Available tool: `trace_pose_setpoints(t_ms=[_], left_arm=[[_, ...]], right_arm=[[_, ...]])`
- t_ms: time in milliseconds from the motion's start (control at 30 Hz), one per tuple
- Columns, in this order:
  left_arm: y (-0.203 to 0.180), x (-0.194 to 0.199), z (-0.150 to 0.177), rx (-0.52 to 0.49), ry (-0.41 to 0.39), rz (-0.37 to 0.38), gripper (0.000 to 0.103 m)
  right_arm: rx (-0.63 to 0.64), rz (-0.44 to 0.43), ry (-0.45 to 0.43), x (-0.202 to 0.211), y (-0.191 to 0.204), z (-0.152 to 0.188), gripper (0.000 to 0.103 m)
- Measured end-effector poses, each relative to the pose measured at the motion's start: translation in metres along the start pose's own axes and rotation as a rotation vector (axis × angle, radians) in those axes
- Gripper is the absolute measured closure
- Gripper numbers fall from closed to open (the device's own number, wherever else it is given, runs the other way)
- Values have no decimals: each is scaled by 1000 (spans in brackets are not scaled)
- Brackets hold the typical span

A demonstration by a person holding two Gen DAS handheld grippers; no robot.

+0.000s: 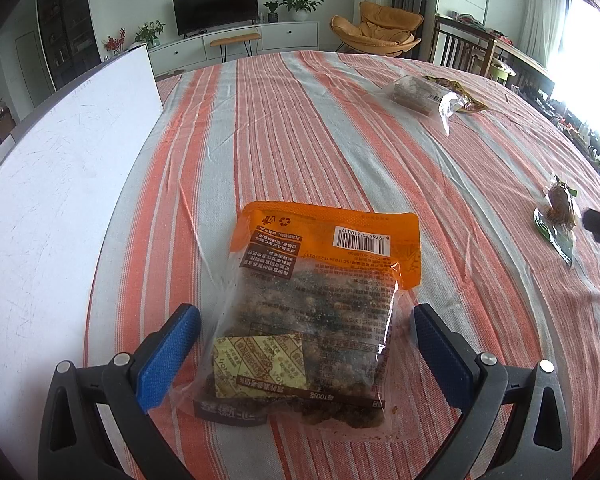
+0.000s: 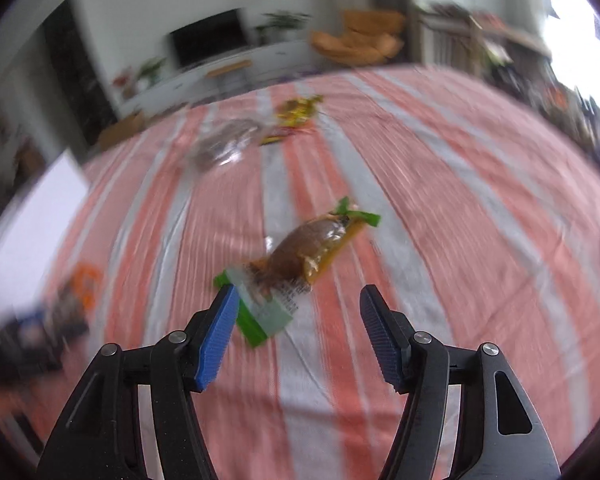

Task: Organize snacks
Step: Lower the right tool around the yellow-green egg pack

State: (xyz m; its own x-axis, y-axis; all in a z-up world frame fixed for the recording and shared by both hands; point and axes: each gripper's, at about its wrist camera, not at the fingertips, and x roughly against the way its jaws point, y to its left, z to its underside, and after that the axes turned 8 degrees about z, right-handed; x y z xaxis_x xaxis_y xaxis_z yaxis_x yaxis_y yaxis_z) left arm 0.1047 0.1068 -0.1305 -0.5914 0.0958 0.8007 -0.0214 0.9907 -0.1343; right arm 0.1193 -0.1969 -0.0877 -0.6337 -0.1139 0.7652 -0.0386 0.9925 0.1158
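An orange-topped clear bag of dark crumbly snacks [image 1: 324,280] lies flat on the striped tablecloth [image 1: 300,128]. My left gripper [image 1: 305,309] stands open astride its lower half, with both blue pads clear of the bag's edges. In the blurred right wrist view, a small brown snack in a clear wrapper with green ends [image 2: 304,252] lies on the cloth just ahead of my right gripper [image 2: 298,289]. That gripper is open with nothing held, and its left fingertip is beside the wrapper's near green end. The same snack [image 1: 558,208] shows at the right of the left wrist view.
A clear pack with a brown bar [image 1: 416,92] and a yellow pack [image 1: 468,100] lie at the far side of the table. A white board [image 1: 60,160] lies along the left. Chairs and a TV cabinet stand beyond the table.
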Motion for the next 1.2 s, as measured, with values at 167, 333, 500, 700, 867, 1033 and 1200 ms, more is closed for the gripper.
trace_pose_setpoints(t_ms=[167,333,500,700,867,1033,1200], left_arm=[[0,0,0,0,0,0,0],[-1,0,0,1,-1,1,0],[-1,0,0,0,-1,0,0],[-1,0,0,0,-1,0,0],[-1,0,0,0,-1,0,0],[-1,0,0,1,-1,0,0],[-1,0,0,1,-1,0,0]], right_arm=[[-173,130,163,-37,13,-41,34],[-66,269,258,-81,51,-64,29],[143,227,128,-69,65,-37,49],[367,19,25,-34,27,8,46],[242,99,37,-33,-9,8,19],[217,135,35,-37,-15,7,16],[212,136,34,-36,-15,5,15]])
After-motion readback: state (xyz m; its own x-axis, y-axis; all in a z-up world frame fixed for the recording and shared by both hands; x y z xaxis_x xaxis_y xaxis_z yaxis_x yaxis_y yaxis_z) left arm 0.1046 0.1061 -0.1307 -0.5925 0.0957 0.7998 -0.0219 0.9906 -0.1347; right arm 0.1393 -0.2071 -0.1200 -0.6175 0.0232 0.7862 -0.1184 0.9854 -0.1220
